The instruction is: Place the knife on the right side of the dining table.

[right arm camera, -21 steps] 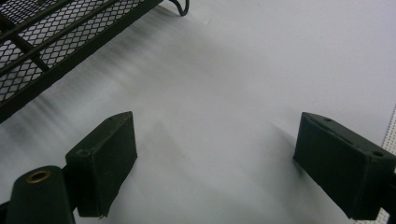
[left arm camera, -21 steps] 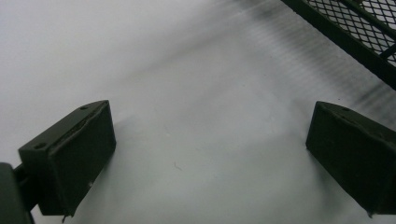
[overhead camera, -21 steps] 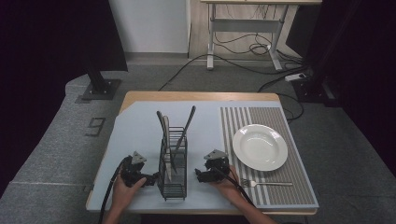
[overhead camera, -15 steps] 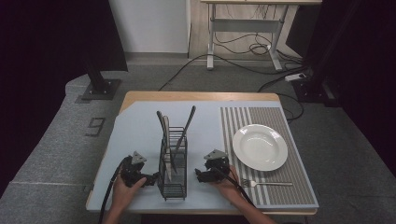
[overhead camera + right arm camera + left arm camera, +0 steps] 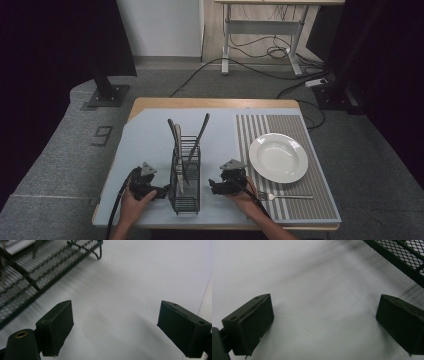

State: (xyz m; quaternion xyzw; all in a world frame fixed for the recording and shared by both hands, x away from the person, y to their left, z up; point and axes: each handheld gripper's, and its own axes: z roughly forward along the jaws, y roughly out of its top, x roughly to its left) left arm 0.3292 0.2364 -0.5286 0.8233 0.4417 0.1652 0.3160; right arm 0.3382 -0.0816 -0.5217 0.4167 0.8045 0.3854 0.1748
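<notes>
Rack (image 5: pixel 184 175) between both tongs, jaws apart; plate (image 5: pixel 278 157), fork (image 5: pixel 285 196) rightward.

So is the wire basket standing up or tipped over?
Standing up. The black wire cutlery basket sits flat on the table, and the utensil handles poke out of its top.

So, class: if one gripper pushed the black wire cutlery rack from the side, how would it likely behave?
The black wire cutlery rack is tall and narrow, so a high push would probably tip it. Its thin open mesh suggests it is light, so a low push may slide it on the smooth mat. The utensils lean out above the rim and would likely rattle or shift.
</notes>
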